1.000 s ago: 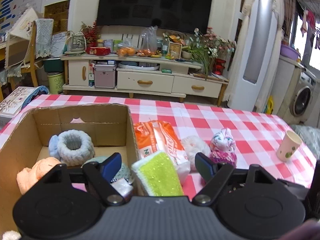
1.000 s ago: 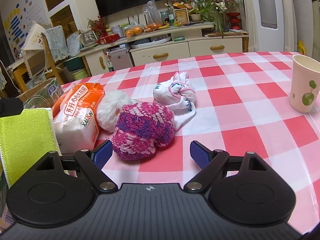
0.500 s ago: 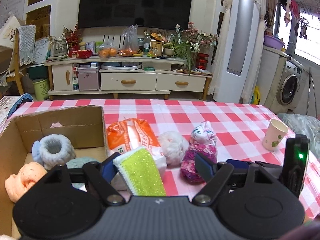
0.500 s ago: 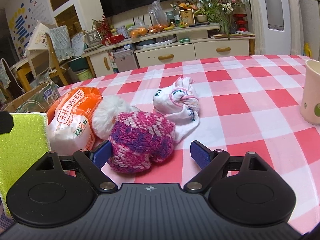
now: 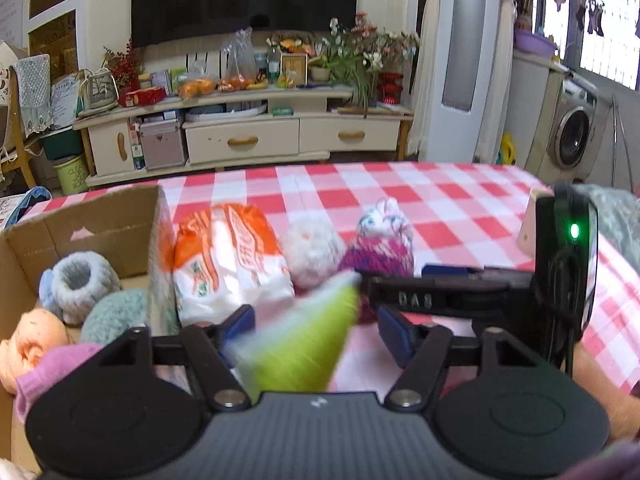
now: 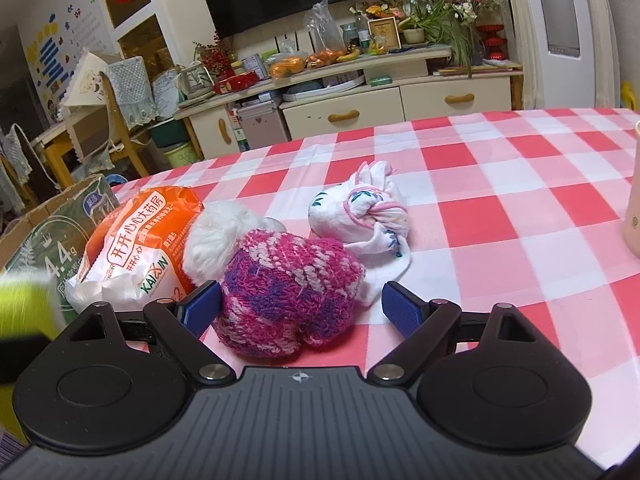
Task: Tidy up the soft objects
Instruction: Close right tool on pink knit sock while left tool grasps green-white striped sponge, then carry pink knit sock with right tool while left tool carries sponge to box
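Observation:
A lime-green cloth pad (image 5: 304,344), blurred and tilted to the right, lies between the closing jaws of my left gripper (image 5: 316,328). It touches the left pad; the right pad stands clear of it. The pad also shows as a green blur (image 6: 20,304) in the right wrist view. My right gripper (image 6: 302,308) is open around a pink-and-purple knit hat (image 6: 288,288) on the checked tablecloth (image 6: 500,208). Left of my left gripper stands an open cardboard box (image 5: 100,216) holding a grey ring (image 5: 80,280), a teal ball (image 5: 116,316), a peach plush (image 5: 28,352) and a pink knit piece (image 5: 52,364).
Beside the box lie an orange-and-white package (image 6: 136,248), a white fluffy ball (image 6: 212,240) and a knotted white cloth (image 6: 360,216). A paper cup (image 6: 634,216) stands at the right. The right gripper's body (image 5: 564,272) crosses the left wrist view.
My left gripper has shifted right, away from the box, and its jaws have narrowed. The green pad has tipped to the right and blurred. My right gripper has crept forward around the knit hat.

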